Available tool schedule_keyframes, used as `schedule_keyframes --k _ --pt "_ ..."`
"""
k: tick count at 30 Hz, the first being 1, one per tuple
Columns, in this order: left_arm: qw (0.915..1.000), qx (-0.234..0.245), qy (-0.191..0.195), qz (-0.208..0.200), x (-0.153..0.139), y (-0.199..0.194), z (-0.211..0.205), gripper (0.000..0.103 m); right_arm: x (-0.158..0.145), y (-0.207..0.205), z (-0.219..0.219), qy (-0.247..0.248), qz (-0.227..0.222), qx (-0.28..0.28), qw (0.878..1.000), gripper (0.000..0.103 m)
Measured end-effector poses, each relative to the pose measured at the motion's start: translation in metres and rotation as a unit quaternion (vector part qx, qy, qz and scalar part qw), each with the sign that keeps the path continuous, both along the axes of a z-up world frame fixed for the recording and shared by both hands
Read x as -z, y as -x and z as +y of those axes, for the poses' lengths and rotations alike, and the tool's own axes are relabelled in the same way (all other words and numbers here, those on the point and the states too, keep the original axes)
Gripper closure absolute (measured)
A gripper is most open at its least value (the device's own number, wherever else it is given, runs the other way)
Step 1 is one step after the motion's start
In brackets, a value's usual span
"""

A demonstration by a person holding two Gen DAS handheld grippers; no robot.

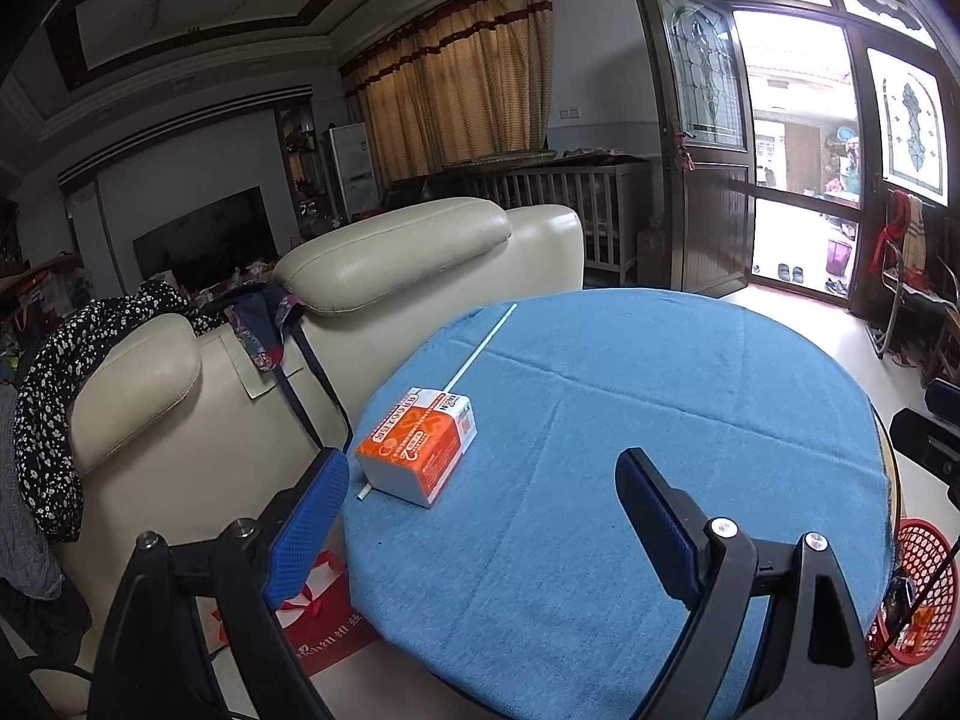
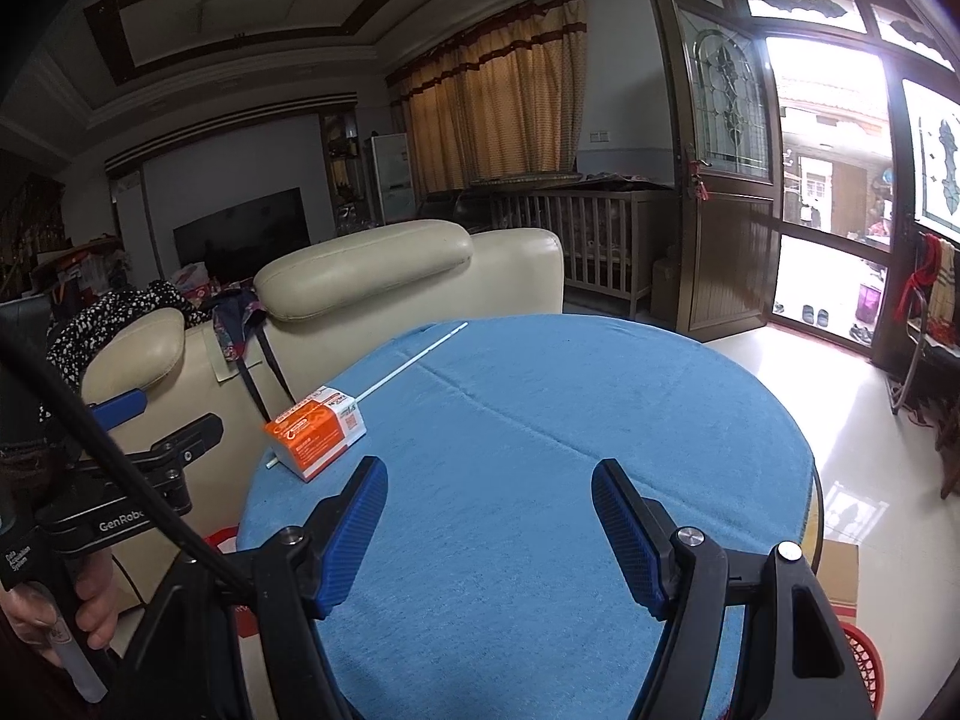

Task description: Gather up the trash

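Observation:
An orange and white carton (image 1: 418, 445) lies on its side near the left edge of a round table covered in blue cloth (image 1: 630, 450). A long white straw (image 1: 480, 351) lies under it, reaching toward the far edge. My left gripper (image 1: 483, 471) hovers open over the near part of the table, the carton just ahead of its left finger. In the right wrist view the carton (image 2: 317, 429) and straw (image 2: 414, 363) sit ahead and to the left of my right gripper (image 2: 489, 480), which is open and holds nothing. The left gripper's body (image 2: 150, 450) shows at that view's left.
A red mesh basket (image 1: 915, 588) stands on the floor right of the table. A cream leather sofa (image 1: 336, 312) with draped clothes sits just behind the table's left edge. A red gift bag (image 1: 324, 630) is on the floor at left, a cardboard box (image 2: 840, 576) at right.

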State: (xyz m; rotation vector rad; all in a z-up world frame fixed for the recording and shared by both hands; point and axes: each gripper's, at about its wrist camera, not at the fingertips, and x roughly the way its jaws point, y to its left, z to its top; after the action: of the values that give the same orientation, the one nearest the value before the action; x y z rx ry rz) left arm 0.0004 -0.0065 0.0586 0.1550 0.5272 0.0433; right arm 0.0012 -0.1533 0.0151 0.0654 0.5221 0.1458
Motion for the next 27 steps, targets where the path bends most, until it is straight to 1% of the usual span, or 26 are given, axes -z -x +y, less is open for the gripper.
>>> schedule_keyframes --k 7,15,22,27 --pt "1.0000 -0.003 -0.005 0.001 0.003 -0.002 -0.002 0.012 0.005 -0.004 0.001 -0.004 0.002 0.000 1.000 0.029" --pt "0.9999 -0.003 -0.013 0.002 0.003 0.004 -0.003 0.012 0.009 -0.001 -0.005 -0.014 0.003 0.008 1.000 0.029" --pt "0.9999 -0.004 -0.012 0.002 0.002 0.012 0.001 0.012 0.010 0.004 -0.006 -0.020 0.000 0.015 1.000 0.029" --pt "0.9999 -0.005 -0.010 0.005 0.001 0.014 0.002 0.012 0.015 0.003 -0.008 -0.025 0.010 0.026 0.999 0.029"
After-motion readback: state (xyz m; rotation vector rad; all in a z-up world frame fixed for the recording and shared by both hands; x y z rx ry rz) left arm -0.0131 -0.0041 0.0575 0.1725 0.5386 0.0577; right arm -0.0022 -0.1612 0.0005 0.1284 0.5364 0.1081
